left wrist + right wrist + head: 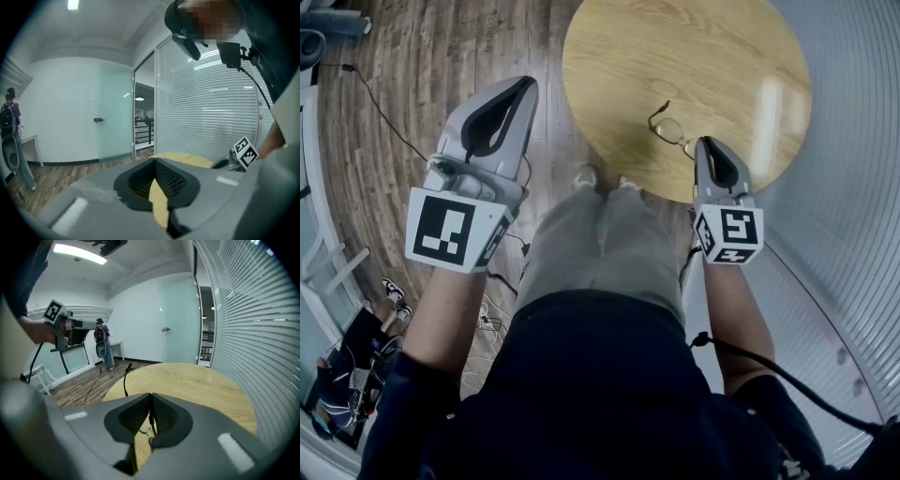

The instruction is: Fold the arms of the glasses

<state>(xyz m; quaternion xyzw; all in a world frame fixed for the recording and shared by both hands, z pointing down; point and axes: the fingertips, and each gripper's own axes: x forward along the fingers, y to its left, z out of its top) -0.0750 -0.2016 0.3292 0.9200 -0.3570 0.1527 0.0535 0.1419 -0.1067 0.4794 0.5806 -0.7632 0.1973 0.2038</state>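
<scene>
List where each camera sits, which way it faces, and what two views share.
Head view: on the head, facing down at table, glasses, left gripper, right gripper, forearms, legs.
Left gripper view: on left gripper, facing blinds; torso, right gripper show.
Right gripper view: on right gripper, facing across table; left gripper shows.
Shared: head and right gripper views show glasses.

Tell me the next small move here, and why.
Probably swing the left tongs over to the glasses and nudge the free arm inward. The right tongs look shut on one end of them on the table, one arm sticks out unfolded, and the left tongs hang shut and empty beside the table.
</scene>
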